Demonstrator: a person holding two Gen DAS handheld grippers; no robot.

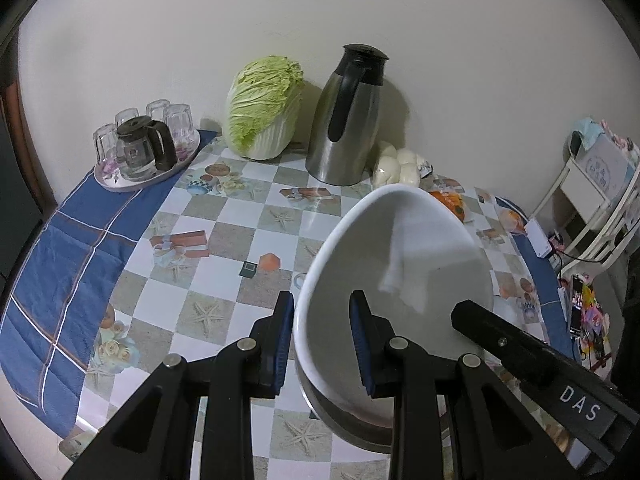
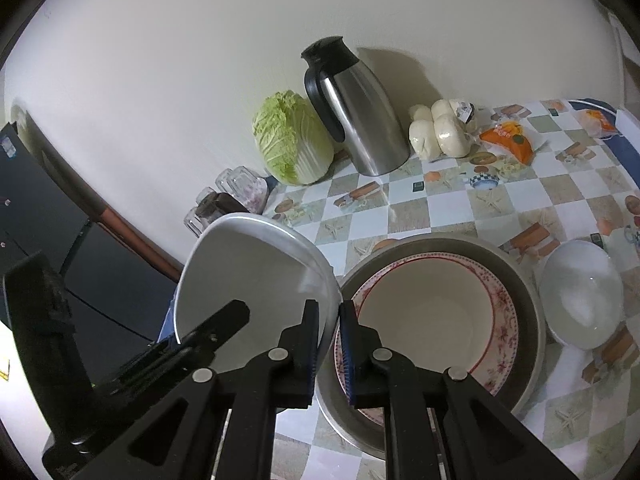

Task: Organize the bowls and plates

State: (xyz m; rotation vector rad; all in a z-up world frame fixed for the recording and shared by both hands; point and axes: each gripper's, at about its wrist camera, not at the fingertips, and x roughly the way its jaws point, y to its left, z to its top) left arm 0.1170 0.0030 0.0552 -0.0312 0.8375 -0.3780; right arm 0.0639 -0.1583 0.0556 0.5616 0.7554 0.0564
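The white oval ceramic dish (image 2: 248, 272) hangs tilted above the table (image 1: 224, 216); my right hand-held gripper (image 2: 329, 344) pinches its rim, my left hand-held gripper (image 1: 322, 340) seemingly clamps its opposite rim, beside the steel basin (image 2: 528, 292).

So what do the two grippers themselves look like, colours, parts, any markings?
Both are matt black scissor-style linkages with silver round pivot pins. Each finger carries a ribbed blue pad. The left gripper and right gripper look alike. White letters DAS mark the right gripper's body. No cables, hands or sleeves show.
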